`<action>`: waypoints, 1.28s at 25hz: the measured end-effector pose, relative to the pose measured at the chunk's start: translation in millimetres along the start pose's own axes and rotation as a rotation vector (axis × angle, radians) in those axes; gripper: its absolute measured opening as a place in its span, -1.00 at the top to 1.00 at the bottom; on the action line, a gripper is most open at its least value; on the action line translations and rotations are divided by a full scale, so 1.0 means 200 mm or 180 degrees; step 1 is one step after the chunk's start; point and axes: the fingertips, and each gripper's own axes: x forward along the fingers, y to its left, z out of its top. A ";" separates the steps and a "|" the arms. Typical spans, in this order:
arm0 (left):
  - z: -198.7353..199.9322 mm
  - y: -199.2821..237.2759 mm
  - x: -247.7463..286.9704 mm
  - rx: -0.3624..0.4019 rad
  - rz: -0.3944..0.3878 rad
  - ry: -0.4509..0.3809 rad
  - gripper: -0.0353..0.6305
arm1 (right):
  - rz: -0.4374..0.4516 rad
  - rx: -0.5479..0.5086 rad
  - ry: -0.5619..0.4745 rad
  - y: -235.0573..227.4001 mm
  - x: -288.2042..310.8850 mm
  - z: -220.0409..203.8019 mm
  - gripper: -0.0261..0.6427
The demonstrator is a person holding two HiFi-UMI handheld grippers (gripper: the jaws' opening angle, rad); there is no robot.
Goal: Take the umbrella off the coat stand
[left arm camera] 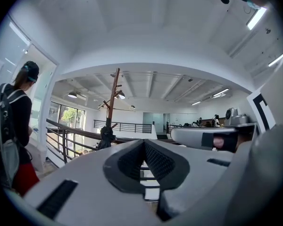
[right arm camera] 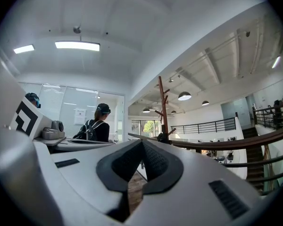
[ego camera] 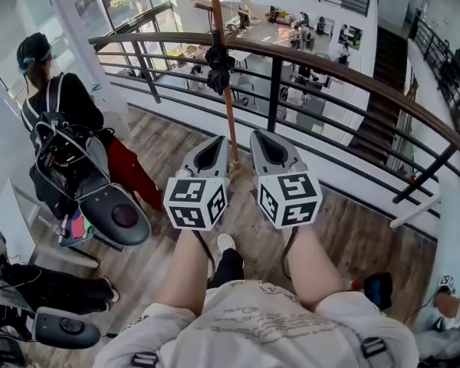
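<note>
Umbrella [ego camera: 218,64] hangs stored on the coat stand [ego camera: 230,121]; left gripper [ego camera: 211,153] and right gripper [ego camera: 272,150] hover near, jaws clenched, empty.

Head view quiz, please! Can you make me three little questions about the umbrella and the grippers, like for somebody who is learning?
1. True or false: the black umbrella hangs on the wooden coat stand.
2. Pick one: the left gripper has its jaws A) wide apart, B) together with nothing between them, C) shut on the umbrella.
3. Fill the gap: in the head view, the person with the backpack stands on the ___ side of the picture.

Key: 1 true; 2 B; 3 left.
</note>
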 end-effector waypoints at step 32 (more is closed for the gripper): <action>0.17 1.00 1.23 -0.0005 0.0002 -0.0051 0.88 | -0.0027 -0.0240 -0.0027 -0.43 1.44 0.02 0.91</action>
